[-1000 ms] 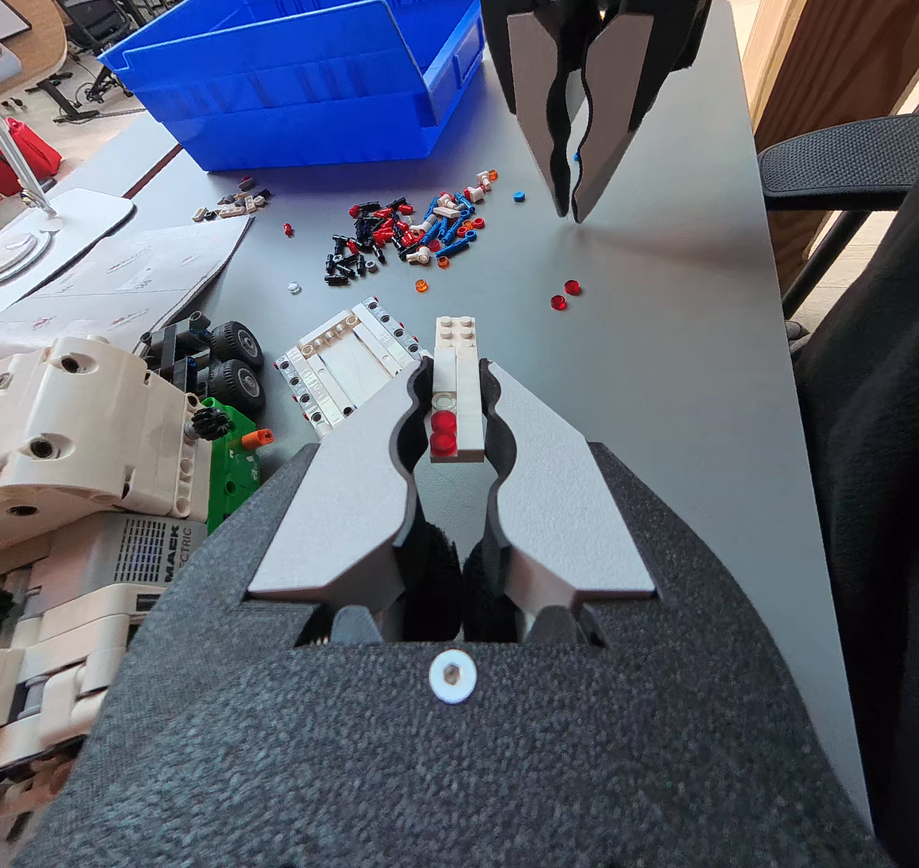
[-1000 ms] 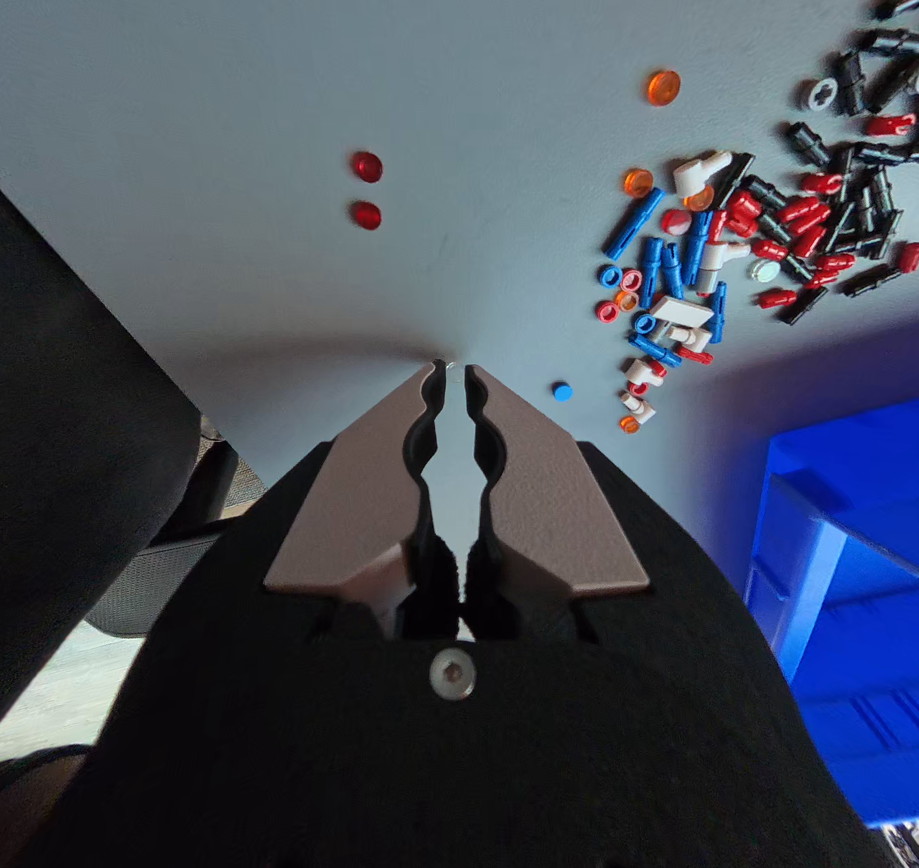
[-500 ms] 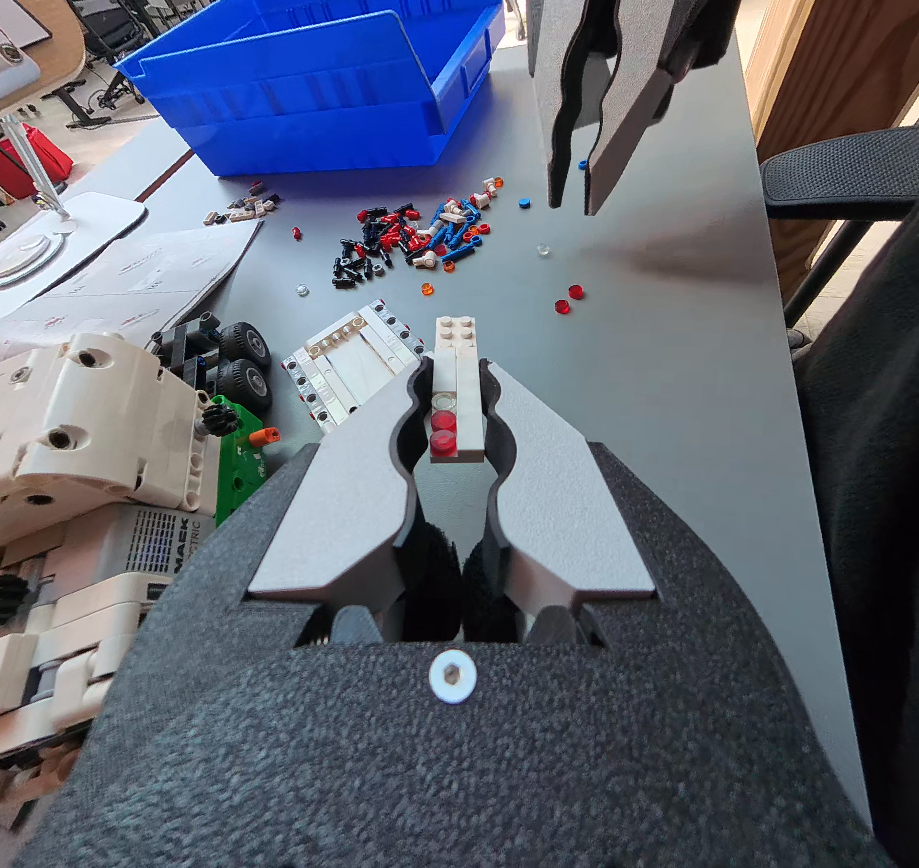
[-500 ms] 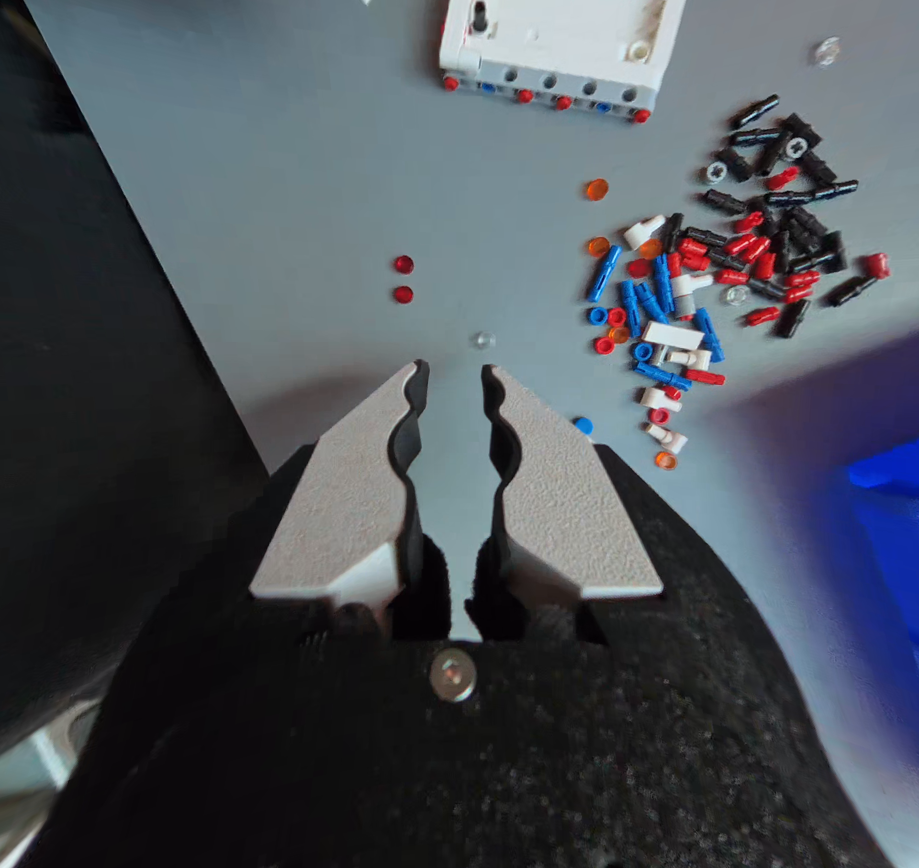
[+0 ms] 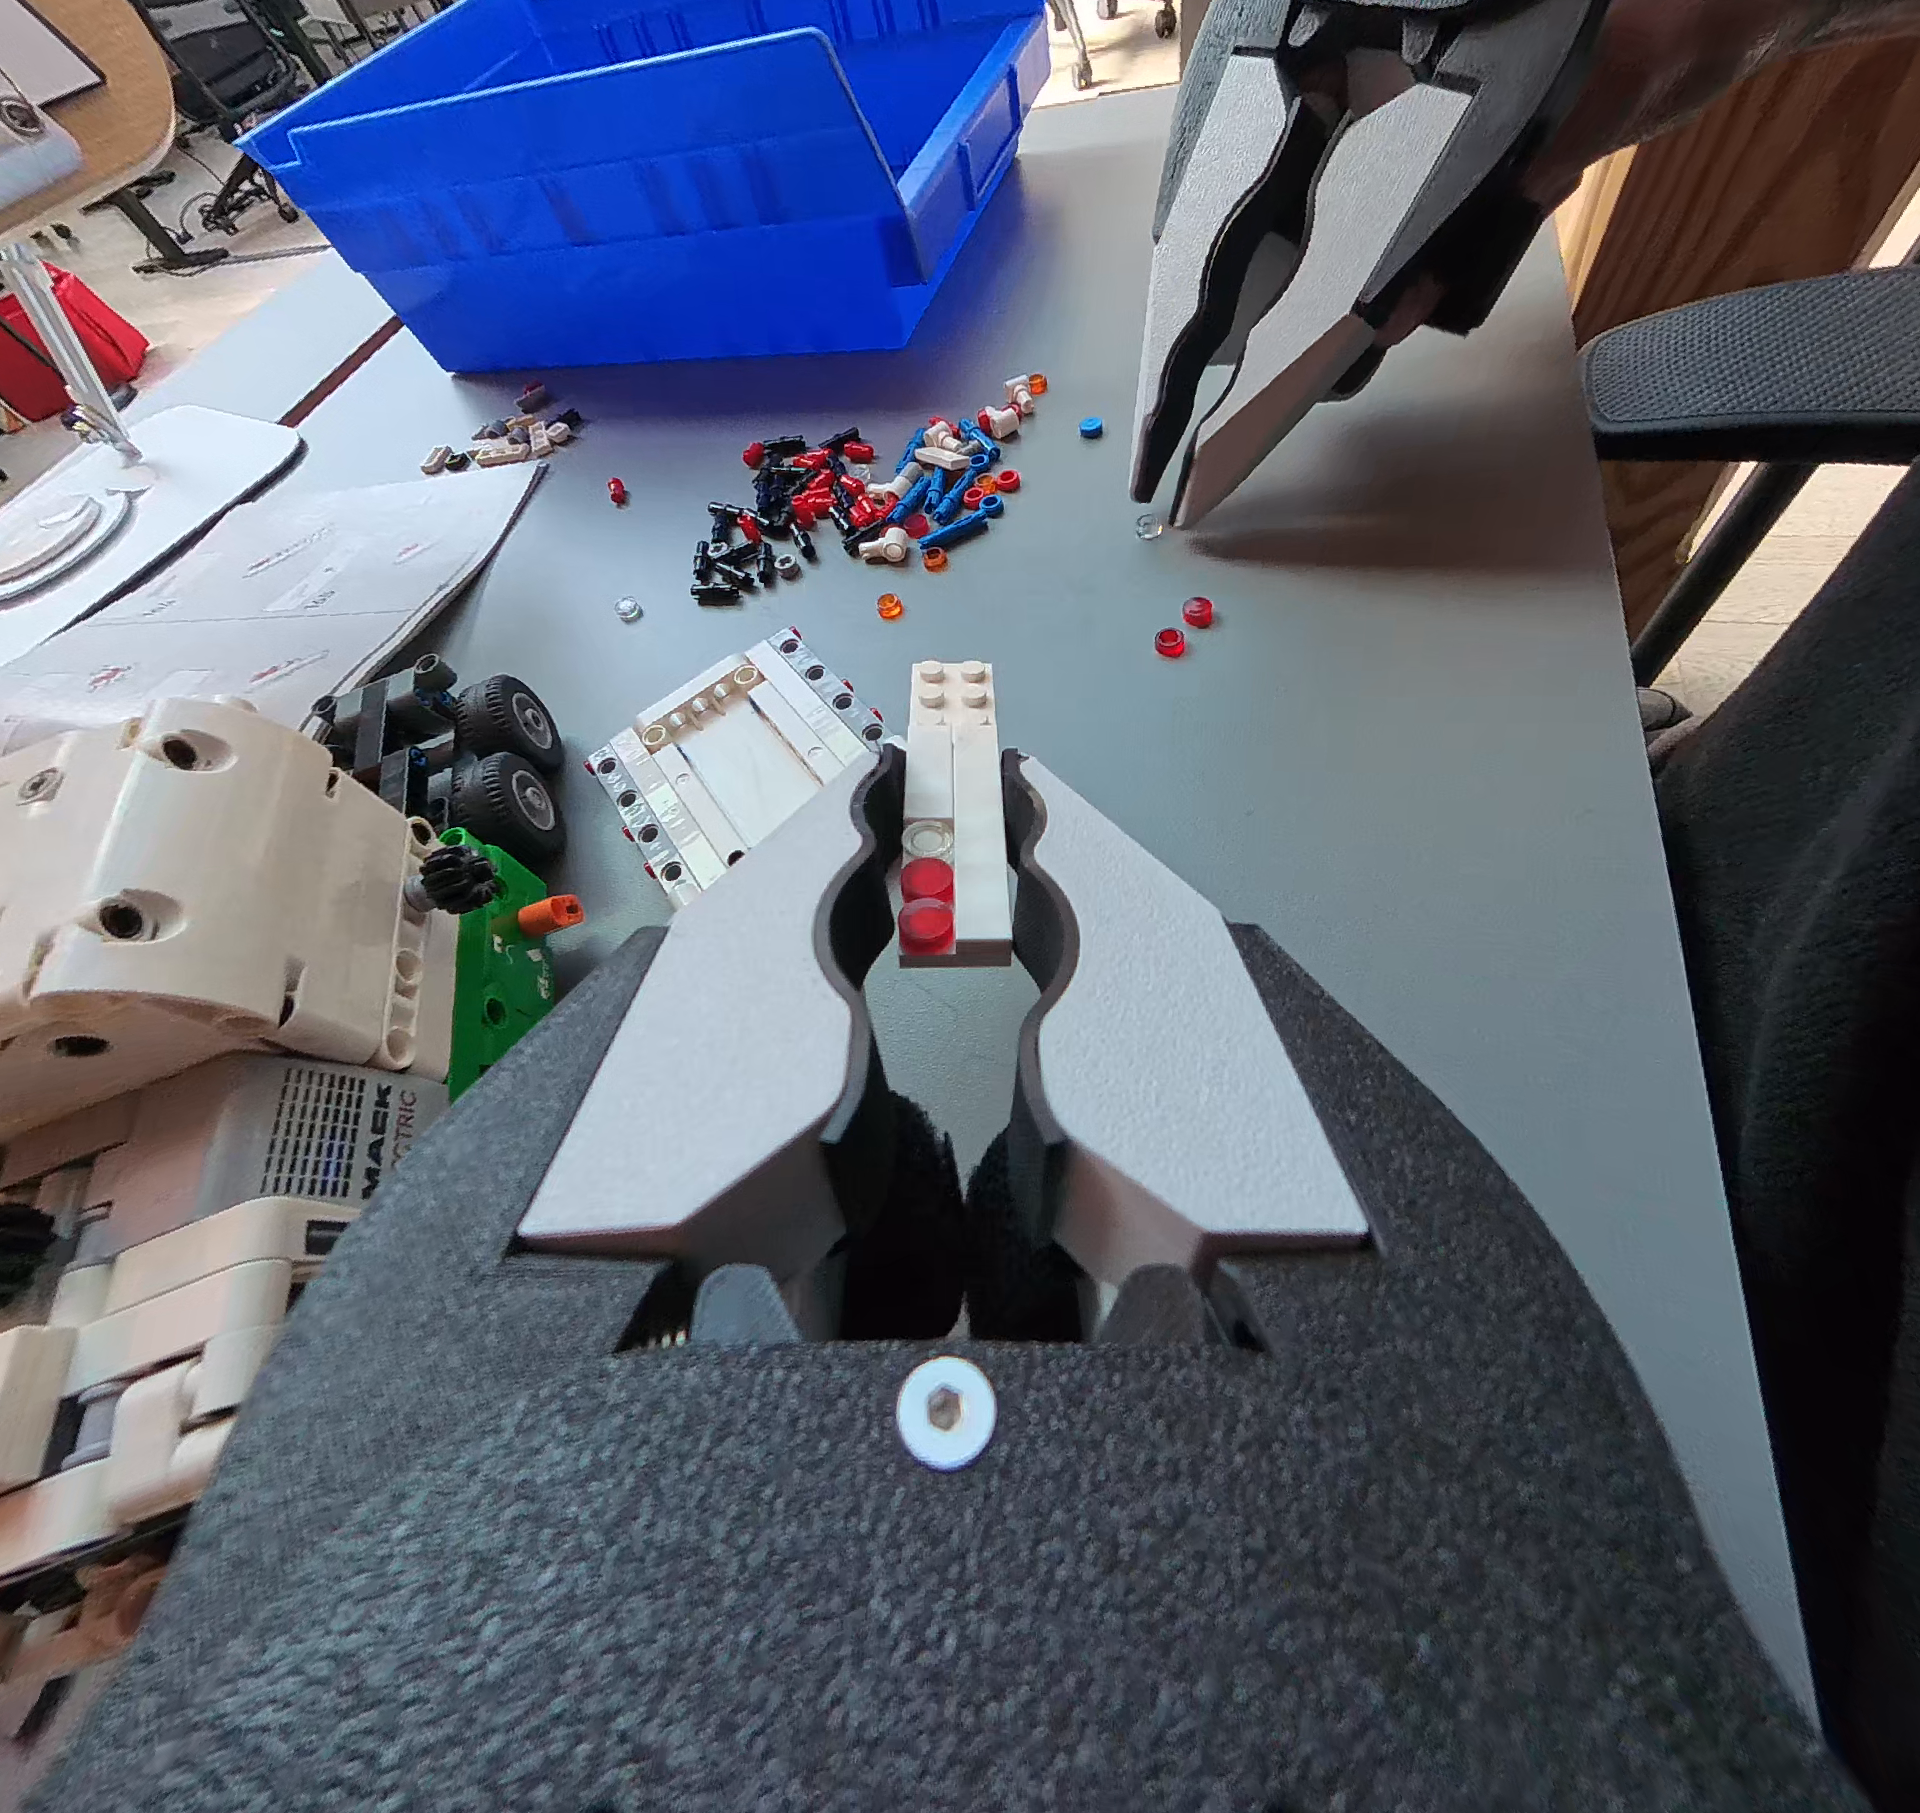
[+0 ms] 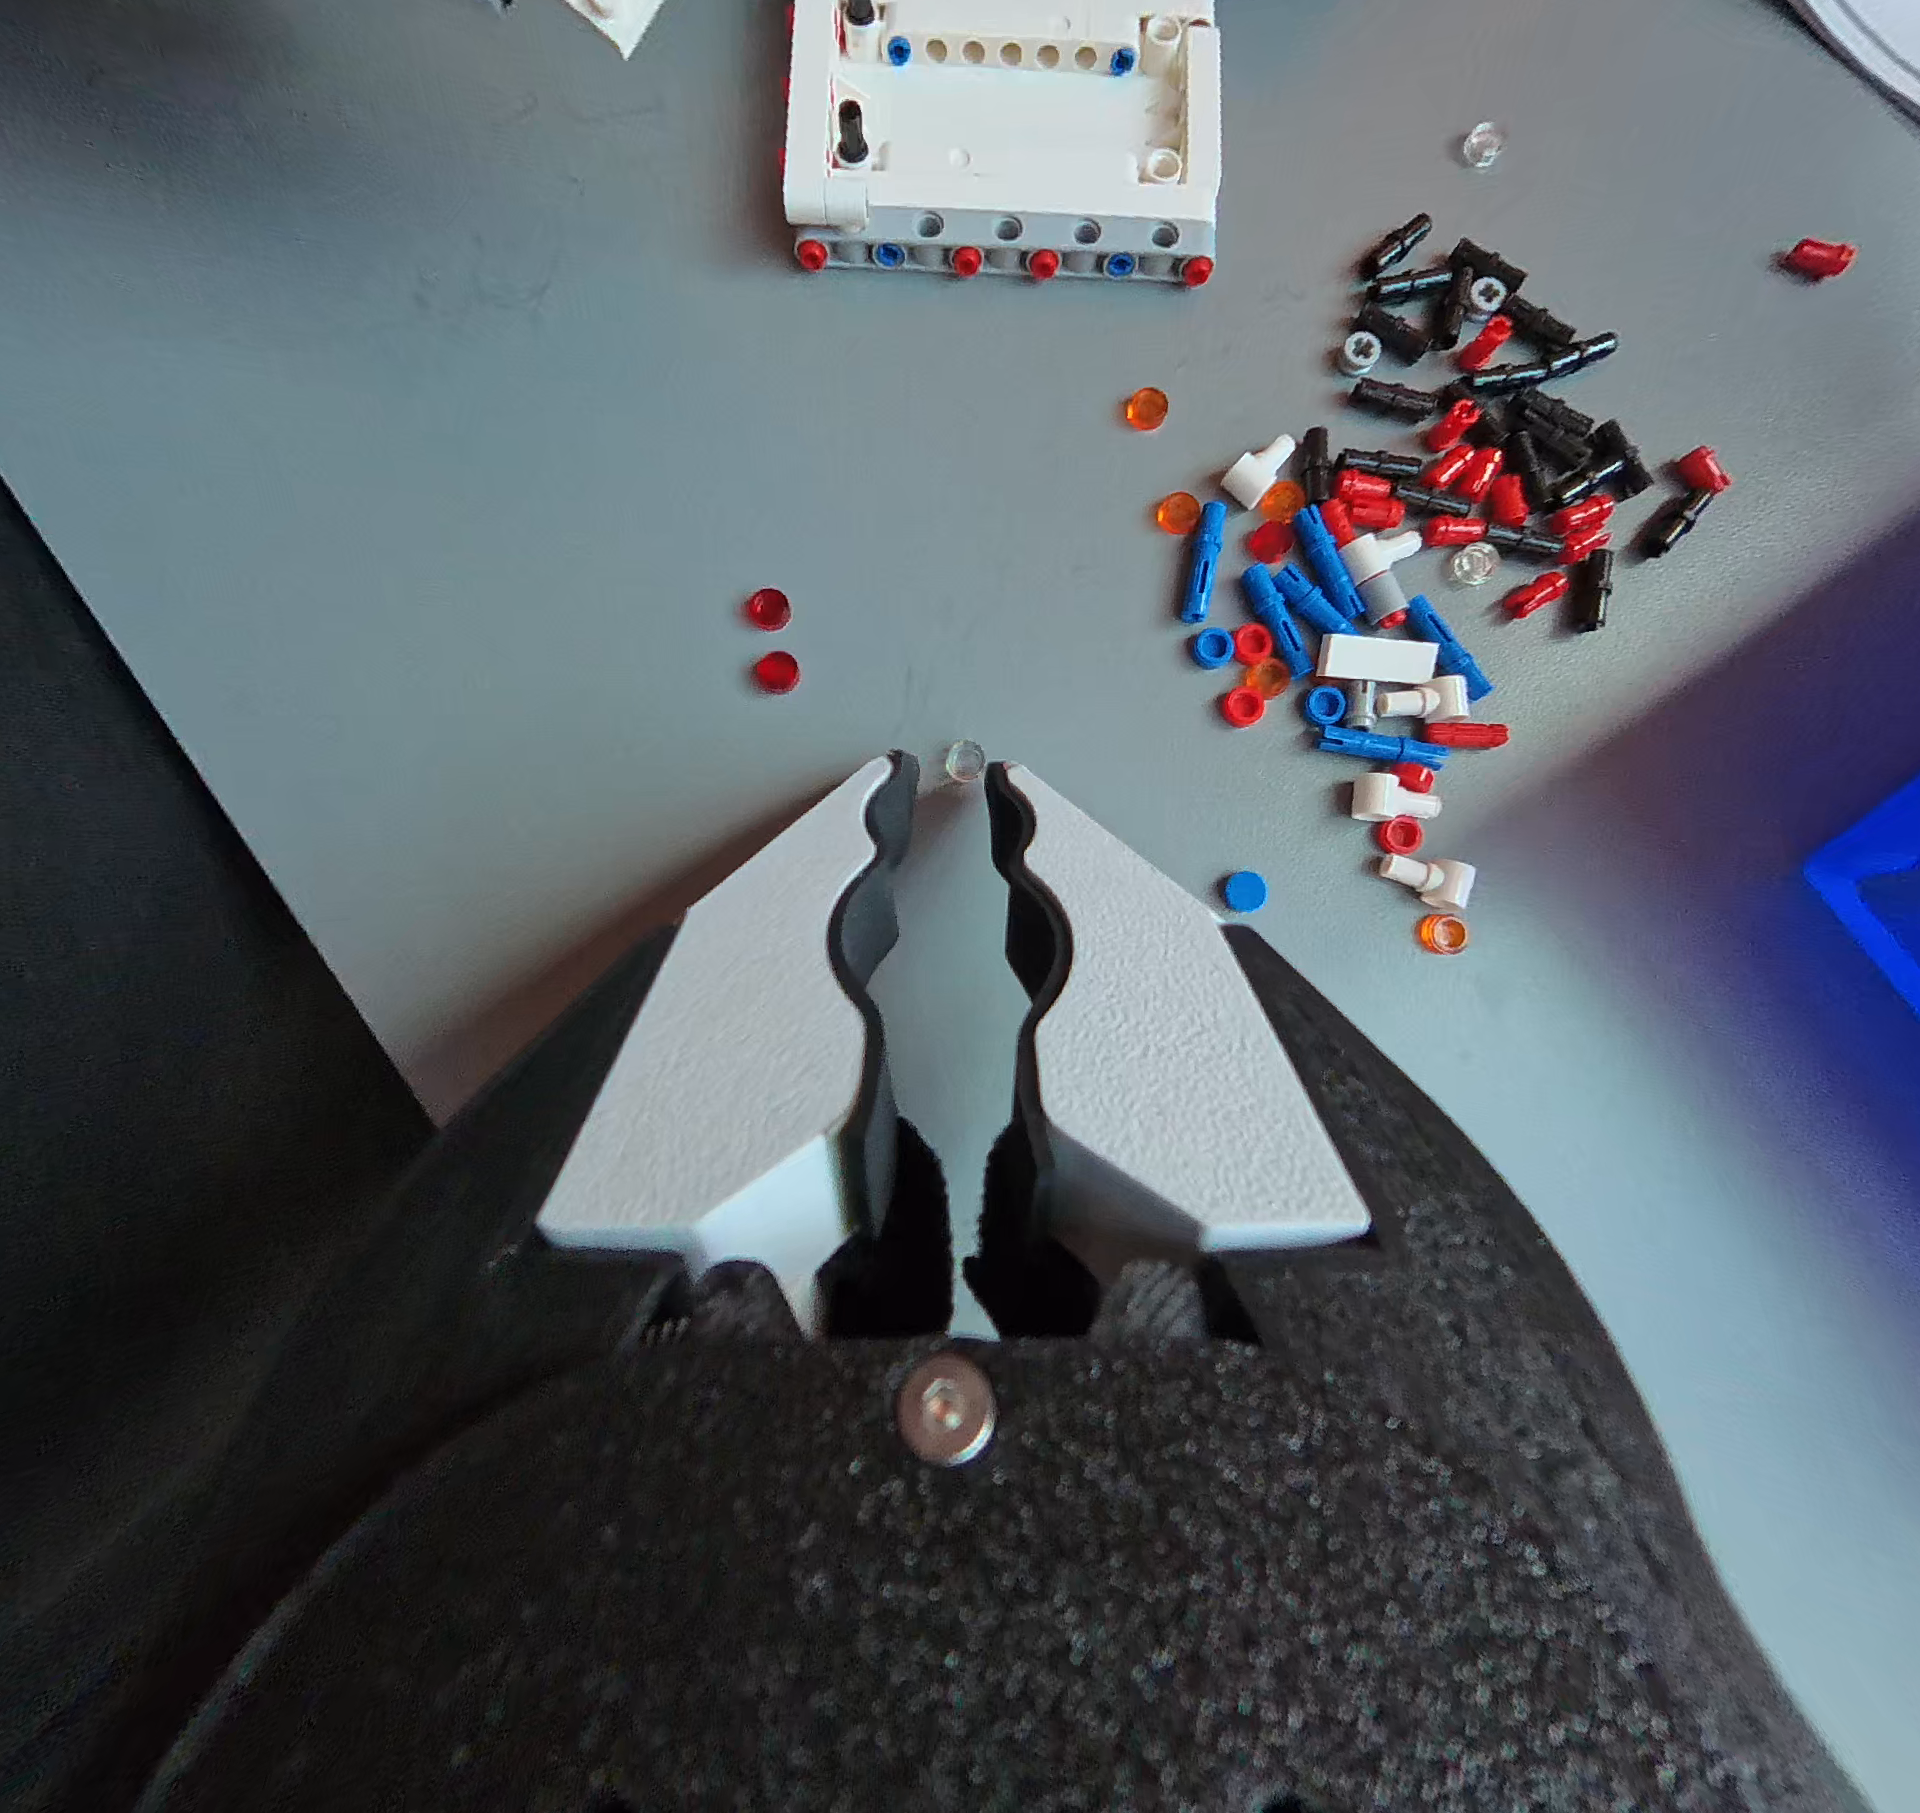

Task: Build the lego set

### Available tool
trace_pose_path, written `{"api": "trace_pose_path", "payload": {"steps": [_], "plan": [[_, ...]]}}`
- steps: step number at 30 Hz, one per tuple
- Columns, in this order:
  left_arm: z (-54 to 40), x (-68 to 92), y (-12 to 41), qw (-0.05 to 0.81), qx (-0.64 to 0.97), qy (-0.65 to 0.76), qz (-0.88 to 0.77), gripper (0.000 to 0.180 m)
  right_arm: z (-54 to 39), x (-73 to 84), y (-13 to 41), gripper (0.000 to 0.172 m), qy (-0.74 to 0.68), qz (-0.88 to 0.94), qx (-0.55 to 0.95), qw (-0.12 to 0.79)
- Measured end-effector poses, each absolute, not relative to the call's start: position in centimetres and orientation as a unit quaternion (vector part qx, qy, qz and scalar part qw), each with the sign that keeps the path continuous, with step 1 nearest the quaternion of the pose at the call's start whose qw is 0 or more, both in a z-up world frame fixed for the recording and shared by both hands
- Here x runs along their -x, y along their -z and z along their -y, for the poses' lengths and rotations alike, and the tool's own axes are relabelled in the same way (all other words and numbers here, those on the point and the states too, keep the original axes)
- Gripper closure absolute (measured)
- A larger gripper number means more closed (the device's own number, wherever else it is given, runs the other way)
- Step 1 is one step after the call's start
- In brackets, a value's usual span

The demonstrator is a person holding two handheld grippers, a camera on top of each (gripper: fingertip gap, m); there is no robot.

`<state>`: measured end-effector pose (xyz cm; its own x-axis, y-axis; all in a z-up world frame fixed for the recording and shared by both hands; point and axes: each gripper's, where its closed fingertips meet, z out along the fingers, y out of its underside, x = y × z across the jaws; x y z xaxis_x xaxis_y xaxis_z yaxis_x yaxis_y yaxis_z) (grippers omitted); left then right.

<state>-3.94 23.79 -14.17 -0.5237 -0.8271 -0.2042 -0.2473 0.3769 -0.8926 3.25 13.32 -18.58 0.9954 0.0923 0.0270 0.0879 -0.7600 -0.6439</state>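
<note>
My left gripper (image 5: 951,771) is shut on a long white brick plate (image 5: 958,807) and holds it above the grey table (image 5: 1351,932). The plate carries two red round studs (image 5: 925,899) and one clear stud (image 5: 928,841) on its near end. My right gripper (image 6: 951,774) is open, with its tips down at the table on either side of a small clear round stud (image 6: 964,761). The pads do not press on the stud. The right gripper also shows in the left wrist view (image 5: 1164,506), with the clear stud (image 5: 1147,527) at its tips.
Two red studs (image 6: 771,641) lie left of the clear one. A heap of red, blue and black pins (image 6: 1434,537) lies to the right, beside a blue bin (image 5: 665,163). A white frame assembly (image 6: 997,101) and a white truck model (image 5: 187,890) stand nearby. A chair (image 5: 1766,361) is at the table's edge. Tip to tip, the grippers are about 15 cm apart.
My right gripper rose and opened, leaving a clear stud on the table, then came back down with its tips around that stud. The left gripper kept its hold on the white plate.
</note>
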Motion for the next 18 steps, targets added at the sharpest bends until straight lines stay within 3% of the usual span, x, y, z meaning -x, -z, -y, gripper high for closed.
{"api": "trace_pose_path", "payload": {"steps": [1, 14, 18], "plan": [[-23.8, 3.9, 14.2, 0.336, 0.353, 0.431, -0.759, 0.164, -13.4, -3.5, 18.6, 0.159, 0.004, 0.045, 0.938, 0.343], [-23.5, 4.0, 14.2, 0.34, 0.345, 0.427, -0.764, 0.164, -14.4, -3.3, 18.6, 0.166, 0.015, 0.057, 0.935, 0.351], [-23.0, 3.9, 14.2, 0.351, 0.328, 0.42, -0.77, 0.164, -17.9, 1.7, 14.4, 0.166, -0.178, 0.024, 0.888, 0.424]]}}
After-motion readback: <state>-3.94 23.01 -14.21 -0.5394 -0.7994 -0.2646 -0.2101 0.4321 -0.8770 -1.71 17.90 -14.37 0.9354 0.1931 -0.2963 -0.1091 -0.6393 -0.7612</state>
